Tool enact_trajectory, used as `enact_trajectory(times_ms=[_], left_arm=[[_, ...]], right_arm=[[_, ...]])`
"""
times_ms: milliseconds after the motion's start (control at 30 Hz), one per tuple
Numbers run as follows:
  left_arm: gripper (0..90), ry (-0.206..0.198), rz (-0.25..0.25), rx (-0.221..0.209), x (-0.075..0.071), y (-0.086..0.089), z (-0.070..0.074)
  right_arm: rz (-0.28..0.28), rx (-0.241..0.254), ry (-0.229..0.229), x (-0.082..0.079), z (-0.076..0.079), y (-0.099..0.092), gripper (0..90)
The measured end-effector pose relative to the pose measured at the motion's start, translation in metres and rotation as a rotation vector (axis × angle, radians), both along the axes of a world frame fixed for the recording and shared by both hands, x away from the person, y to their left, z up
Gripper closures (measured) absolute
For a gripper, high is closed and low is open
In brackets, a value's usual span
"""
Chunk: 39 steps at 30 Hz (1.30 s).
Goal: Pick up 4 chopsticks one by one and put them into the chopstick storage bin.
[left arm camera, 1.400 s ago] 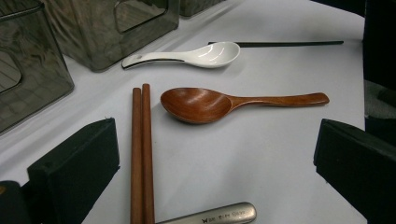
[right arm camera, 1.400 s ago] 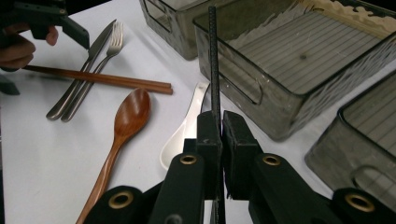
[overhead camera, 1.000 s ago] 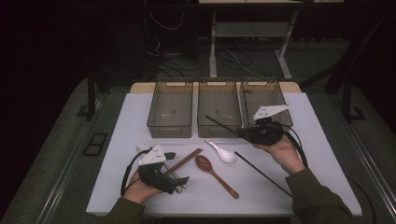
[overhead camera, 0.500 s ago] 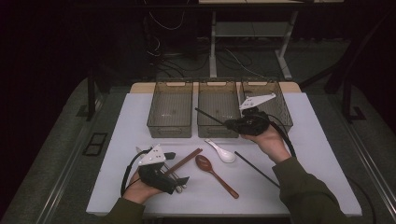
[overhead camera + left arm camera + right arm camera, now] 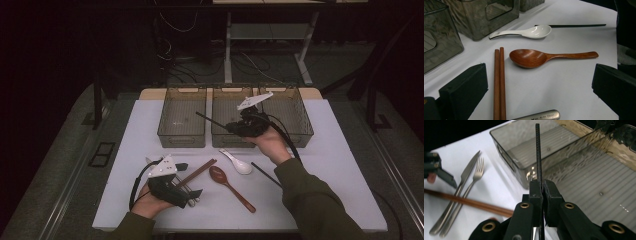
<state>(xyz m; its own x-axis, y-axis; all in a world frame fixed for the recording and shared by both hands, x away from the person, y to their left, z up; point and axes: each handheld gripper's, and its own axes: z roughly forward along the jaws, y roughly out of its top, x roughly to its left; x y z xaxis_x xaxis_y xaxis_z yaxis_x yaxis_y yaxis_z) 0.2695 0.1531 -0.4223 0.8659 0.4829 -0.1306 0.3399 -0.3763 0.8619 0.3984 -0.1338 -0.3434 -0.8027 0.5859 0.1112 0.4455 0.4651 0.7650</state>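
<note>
The right gripper (image 5: 231, 126) is clamped narrow on a black chopstick (image 5: 210, 120), its two jaws pressed flat against the thin rod in the right gripper view (image 5: 542, 192). The chopstick (image 5: 538, 152) sticks out past the jaws and runs over the near wall of the middle bin (image 5: 220, 140), its tip above the gap between that bin and the left bin (image 5: 181, 141). The gripper hangs over the front part of the middle bin, clear of the desk (image 5: 340, 165).

The left gripper (image 5: 195, 196) rests low at the near left of the desk with its jaws spread wide and nothing between the pads. In the left gripper view a pair of brown wooden chopsticks (image 5: 499, 82) lies side by side on the desk between the open jaws, not touching either. Just beside them is a wooden spoon (image 5: 544, 57), bowl up, and beyond it a white ceramic spoon (image 5: 524, 32). A second black chopstick (image 5: 574, 25) lies flat on the desk past the white spoon. A metal knife (image 5: 456, 195) and fork (image 5: 465, 197) lie together close to the left gripper. A third bin (image 5: 295, 117) stands at the right of the row.
</note>
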Motion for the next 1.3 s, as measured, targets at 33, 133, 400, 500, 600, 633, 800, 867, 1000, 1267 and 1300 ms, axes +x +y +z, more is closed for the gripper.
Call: enact_trajectory(times_ms=[33,133,400,500,600,633,800,867,1000,1267,1300], left_arm=[[0.0,0.000,0.000,-0.001,0.000,0.000,0.000],[0.0,0.002,0.003,-0.005,0.000,0.000,0.000],[0.0,0.002,0.007,-0.007,0.000,0.000,0.000],[0.0,-0.002,0.004,-0.004,0.000,0.000,0.000],[0.0,0.004,0.004,-0.007,0.000,0.000,0.000],[0.0,0.000,0.002,-0.005,0.000,0.000,0.000],[0.0,-0.001,0.000,0.002,0.001,0.001,0.000],[0.0,-0.001,-0.001,-0.002,0.001,0.000,0.000],[0.0,-0.001,-0.003,-0.004,0.000,0.000,0.000],[0.0,0.003,-0.005,-0.002,0.000,0.000,-0.001],[0.0,0.001,-0.007,-0.001,0.000,0.000,-0.001]], right_arm=[[-0.002,0.006,0.006,0.002,0.000,0.002,85.8],[-0.013,0.002,-0.002,0.009,0.000,0.009,85.7],[-0.042,-0.025,-0.005,0.024,0.003,0.025,85.8],[-0.057,-0.024,0.003,0.031,0.003,0.030,85.8],[-0.065,-0.027,0.006,0.037,0.003,0.035,85.8],[-0.066,-0.028,0.009,0.038,0.003,0.036,85.7],[-0.069,-0.042,0.008,0.045,0.001,0.048,85.7],[-0.069,-0.050,0.010,0.048,0.000,0.054,85.7],[-0.069,-0.072,0.015,0.054,-0.002,0.067,85.7],[-0.069,-0.104,0.030,0.067,-0.007,0.096,85.7],[-0.071,-0.105,0.032,0.069,-0.007,0.100,85.7]])
